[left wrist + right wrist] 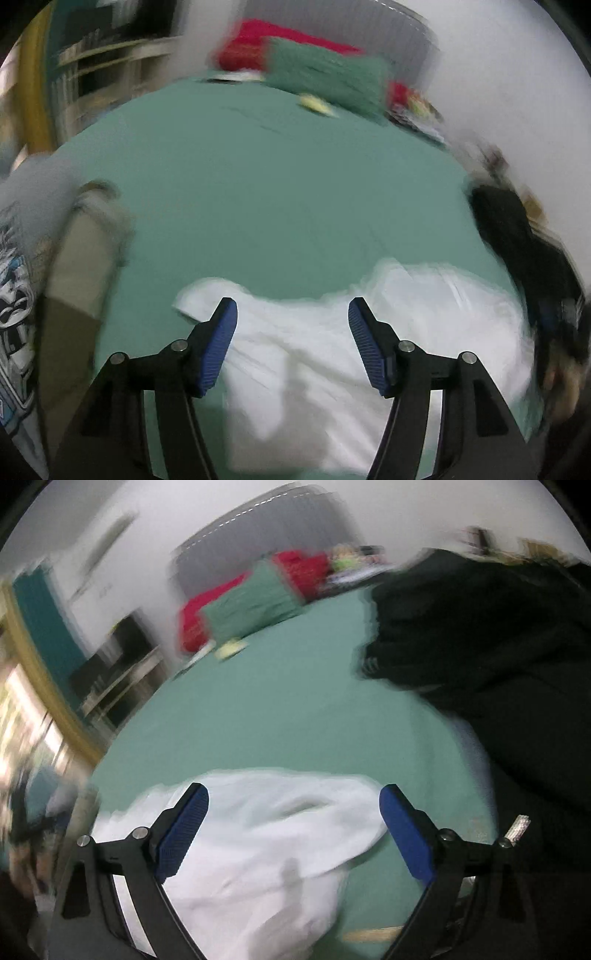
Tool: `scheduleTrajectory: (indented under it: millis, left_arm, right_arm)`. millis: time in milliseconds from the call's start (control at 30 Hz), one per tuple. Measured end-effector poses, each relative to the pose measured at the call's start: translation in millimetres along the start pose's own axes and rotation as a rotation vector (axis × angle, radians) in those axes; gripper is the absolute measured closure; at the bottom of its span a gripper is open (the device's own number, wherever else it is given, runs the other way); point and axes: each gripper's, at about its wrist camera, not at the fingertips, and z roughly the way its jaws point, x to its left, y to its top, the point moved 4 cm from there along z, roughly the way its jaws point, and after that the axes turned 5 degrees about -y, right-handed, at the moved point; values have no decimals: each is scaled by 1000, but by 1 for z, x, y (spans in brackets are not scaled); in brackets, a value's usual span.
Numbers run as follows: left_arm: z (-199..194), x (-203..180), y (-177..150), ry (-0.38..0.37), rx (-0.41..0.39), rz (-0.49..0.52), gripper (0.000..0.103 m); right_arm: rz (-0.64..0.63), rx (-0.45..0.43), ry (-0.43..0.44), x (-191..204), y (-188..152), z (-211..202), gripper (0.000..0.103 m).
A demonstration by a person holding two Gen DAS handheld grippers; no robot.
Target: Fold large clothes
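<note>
The white cloth [332, 369] lies on the bed [277, 203] near its front edge, long side across, just under my left gripper [293, 314] and right gripper [293, 801], both wide and empty.

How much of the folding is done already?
Partly done, it seems: the white garment lies on the green bed sheet in a rough rectangle, though blur hides its edges. Nothing is held now: the left gripper and right gripper are both open above it. A dark garment still lies unfolded at the side.
</note>
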Motion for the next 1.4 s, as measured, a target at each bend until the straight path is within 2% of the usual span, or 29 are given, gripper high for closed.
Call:
scheduleTrajectory:
  millis: [100, 167, 300, 333, 367, 433, 467, 500, 533, 633, 733, 833, 967, 1033, 1100, 1200, 1233, 1267, 1300, 1333, 1367, 1400]
  left_arm:
    - [6, -57, -23, -50, 82, 204, 37]
    - [11, -81, -37, -78, 128, 282, 37]
    - [25, -101, -52, -83, 193, 318, 37]
    - [28, -101, -54, -76, 205, 316, 37]
    - [31, -104, -56, -65, 214, 311, 37]
    - [34, -104, -57, -56, 224, 296, 37]
    - [35, -104, -57, -54, 228, 290, 37]
    - [34, -105, -57, -47, 229, 289, 37]
    - [30, -100, -59, -41, 227, 290, 37]
    - [22, -104, -53, -65, 201, 290, 37]
    - [21, -106, -44, -85, 192, 282, 37]
    - [23, -102, -35, -103, 197, 262, 37]
    - [35, -99, -21, -94, 238, 279, 37]
    - [43, -93, -14, -65, 257, 291, 37]
    - [54, -83, -7, -36, 291, 291, 37]
    - [74, -66, -1, 33, 343, 327, 37]
    - [82, -59, 1, 53, 362, 329, 37]
    - [89, -53, 4, 66, 379, 318, 37]
    - [96, -45, 7, 87, 399, 297, 37]
    - [101, -38, 11, 99, 408, 279, 37]
    - [105, -34, 14, 99, 405, 266, 37]
    - [109, -31, 17, 94, 400, 269, 37]
  right_arm:
    - [-212, 51, 55, 42, -26, -6, 10]
    - [-381, 64, 52, 71, -44, -9, 10]
    - [-643, 68, 52, 115, -77, -10, 11]
    - [-688, 74, 46, 122, -84, -9, 22]
    - [-729, 96, 42, 129, -88, 0, 42]
    - [-792, 115, -4, 137, -93, 10, 54]
    - [-798, 116, -8, 138, -93, 14, 67]
    - [-774, 119, 20, 137, -89, 15, 75]
    - [-734, 118, 56, 135, -85, 16, 96]
    - [-602, 106, 132, 125, -66, 19, 102]
    - [-483, 80, 183, 120, -46, 26, 102]
    - [-436, 74, 156, 118, -21, 45, 102]
    - [-303, 124, 142, 109, 23, 97, 102]
    - [-275, 151, 103, 102, 33, 118, 102]
    - [-269, 168, 18, 91, 37, 134, 101]
    - [-186, 178, -43, 71, 41, 147, 100]
    - [-166, 177, -60, 66, 42, 149, 94]
    - [-157, 174, -82, 61, 43, 149, 77]
    - [-156, 164, -96, 59, 44, 145, 65]
    - [-154, 150, -99, 57, 46, 141, 40]
    - [-150, 133, -91, 57, 48, 133, 25]
    - [-147, 122, -83, 58, 51, 127, 23]
